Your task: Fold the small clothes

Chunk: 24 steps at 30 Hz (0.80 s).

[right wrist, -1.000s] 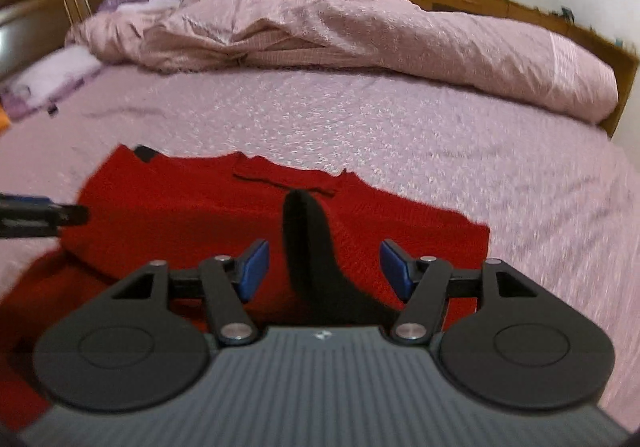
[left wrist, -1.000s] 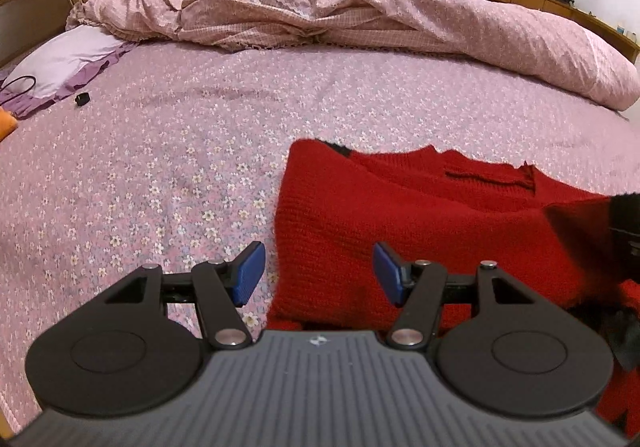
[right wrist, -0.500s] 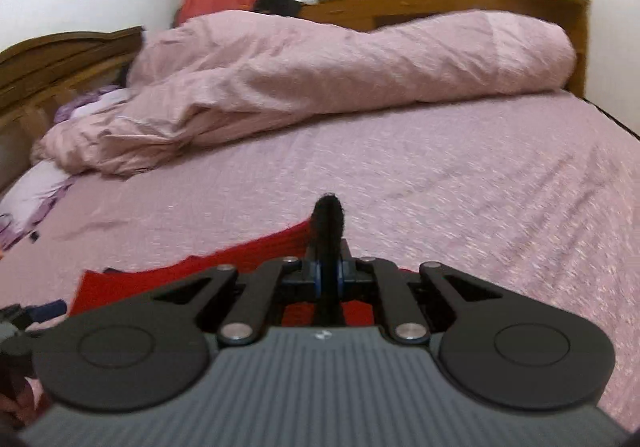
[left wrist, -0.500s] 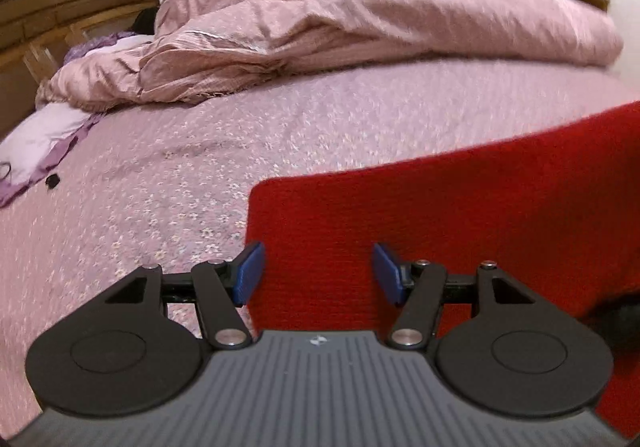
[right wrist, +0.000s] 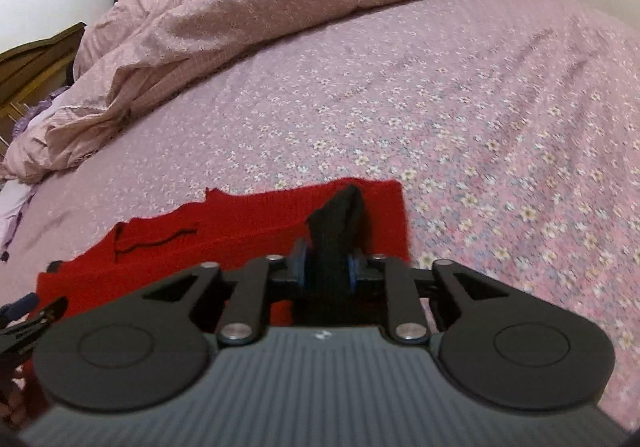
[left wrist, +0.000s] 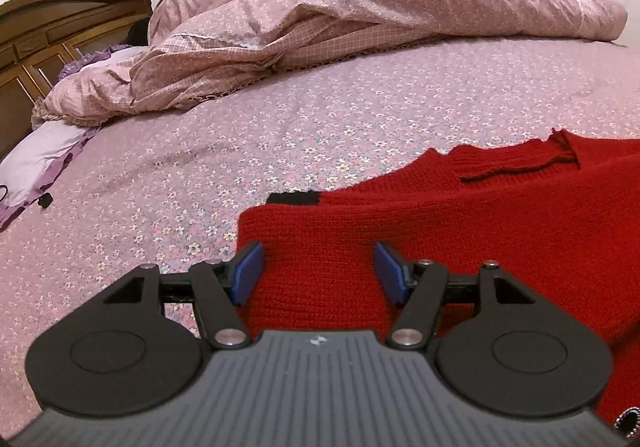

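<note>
A small red knit sweater (left wrist: 460,231) with black trim lies on the floral bed sheet (left wrist: 240,151). My left gripper (left wrist: 320,273) is open, its blue pads either side of the sweater's near left edge, holding nothing. In the right wrist view the sweater (right wrist: 240,235) lies ahead and to the left. My right gripper (right wrist: 326,267) is shut on a black cuff or hem (right wrist: 340,215) of the sweater, which stands up between the pads. The left gripper's tip (right wrist: 24,307) shows at the far left edge.
A rumpled pink duvet (left wrist: 360,19) is heaped across the far side of the bed. A lilac pillow (left wrist: 40,159) and a small black object (left wrist: 45,201) lie at the left by the wooden headboard (left wrist: 48,35). Floral sheet (right wrist: 500,127) stretches right of the sweater.
My right gripper shut on the black part of the sweater, lifted it, and has now come back down over the sweater. The left gripper stayed open and shifted over the sweater's left edge.
</note>
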Each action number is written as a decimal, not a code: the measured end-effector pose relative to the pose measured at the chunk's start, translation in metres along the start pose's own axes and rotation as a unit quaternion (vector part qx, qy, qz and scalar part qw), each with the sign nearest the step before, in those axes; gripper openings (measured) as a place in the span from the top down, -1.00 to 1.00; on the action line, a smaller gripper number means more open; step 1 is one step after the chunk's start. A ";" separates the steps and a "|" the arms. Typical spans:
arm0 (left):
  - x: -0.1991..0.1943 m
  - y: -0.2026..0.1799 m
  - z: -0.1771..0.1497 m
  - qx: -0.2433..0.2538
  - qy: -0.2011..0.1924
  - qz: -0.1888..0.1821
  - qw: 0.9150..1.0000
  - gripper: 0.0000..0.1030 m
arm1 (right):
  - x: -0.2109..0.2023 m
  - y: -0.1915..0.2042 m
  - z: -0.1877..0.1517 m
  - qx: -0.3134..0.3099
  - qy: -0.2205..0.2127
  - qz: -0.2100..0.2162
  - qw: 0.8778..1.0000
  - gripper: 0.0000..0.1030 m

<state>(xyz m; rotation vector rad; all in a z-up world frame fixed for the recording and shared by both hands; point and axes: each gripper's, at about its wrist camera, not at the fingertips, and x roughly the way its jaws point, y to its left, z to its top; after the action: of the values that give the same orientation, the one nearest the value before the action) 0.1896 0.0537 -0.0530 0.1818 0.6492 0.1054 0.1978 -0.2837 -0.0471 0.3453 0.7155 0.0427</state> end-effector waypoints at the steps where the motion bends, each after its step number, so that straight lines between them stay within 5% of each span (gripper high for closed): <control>1: -0.002 0.001 0.001 -0.003 0.002 -0.001 1.000 -0.32 | -0.003 -0.003 0.000 0.007 0.005 0.004 1.000 0.49; 9: -0.020 -0.001 0.005 -0.028 0.012 -0.031 0.999 -0.32 | -0.017 -0.017 -0.009 0.031 0.034 0.030 0.998 0.46; 10: -0.021 -0.002 0.005 -0.029 0.013 -0.037 0.999 -0.33 | -0.017 -0.017 -0.010 0.029 0.032 0.028 0.999 0.52; 11: -0.022 -0.005 0.004 -0.027 0.014 -0.040 0.999 -0.33 | -0.019 -0.016 -0.011 0.033 0.026 0.024 0.999 0.79; 15: -0.014 -0.013 0.000 -0.005 0.018 -0.030 0.999 -0.36 | -0.034 -0.009 -0.008 0.017 0.005 0.019 1.000 0.79; 24: -0.003 -0.011 0.002 -0.004 0.019 -0.030 0.999 -0.49 | -0.013 -0.025 -0.009 0.021 0.027 0.004 0.999 0.65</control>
<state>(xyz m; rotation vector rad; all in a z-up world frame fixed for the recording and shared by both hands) 0.1888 0.0422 -0.0515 0.1539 0.6914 0.0542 0.1804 -0.3064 -0.0527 0.3875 0.7703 0.0445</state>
